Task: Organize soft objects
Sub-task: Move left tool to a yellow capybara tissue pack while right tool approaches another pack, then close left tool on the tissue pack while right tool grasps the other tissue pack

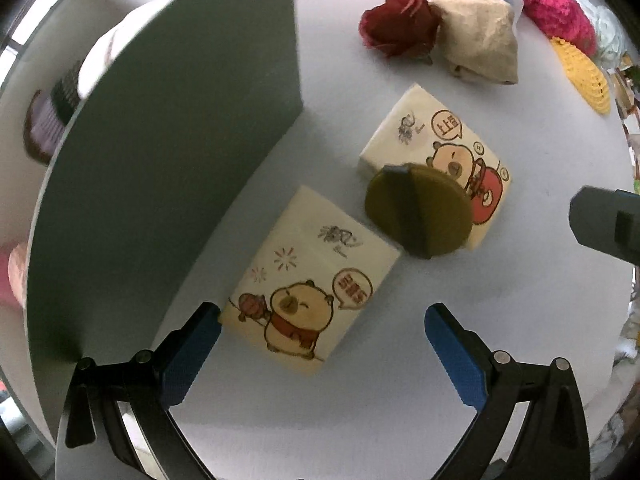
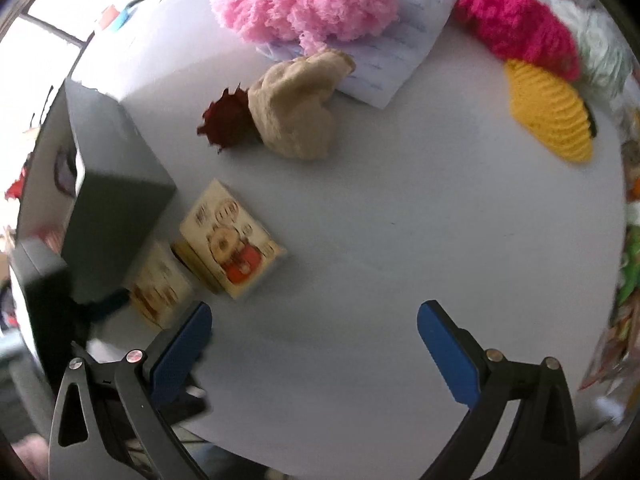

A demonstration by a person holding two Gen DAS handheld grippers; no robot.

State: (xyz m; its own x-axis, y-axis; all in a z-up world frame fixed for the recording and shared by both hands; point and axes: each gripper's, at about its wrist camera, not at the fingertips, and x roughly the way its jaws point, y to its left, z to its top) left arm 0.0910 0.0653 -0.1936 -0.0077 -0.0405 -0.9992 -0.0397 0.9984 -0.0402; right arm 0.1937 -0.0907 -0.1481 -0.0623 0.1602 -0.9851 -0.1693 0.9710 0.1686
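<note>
Left wrist view: left tool (image 1: 322, 320) hung with jaws spread wide and empty over the white tabletop (image 1: 520, 288). Near tissue pack (image 1: 316, 284), cream with a cartoon bear print, lay between the blue ribbed pads, the left pad just beside its corner. Far tissue pack (image 1: 436, 148) lay beyond, partly covered by an olive round disc (image 1: 420, 210). Grey box (image 1: 180, 152), flat-walled, stood to the left, hiding what lay behind it. Dark red fabric rose (image 1: 396, 24) touched a beige cloth bundle (image 1: 476, 36).

Right wrist view, blurred: right tool (image 2: 314, 318) likewise spread and empty. Shown fully only here: fluffy pink yarn (image 2: 308, 4), magenta yarn (image 2: 516, 24), yellow crocheted piece (image 2: 548, 112), white quilted pad (image 2: 400, 52).
</note>
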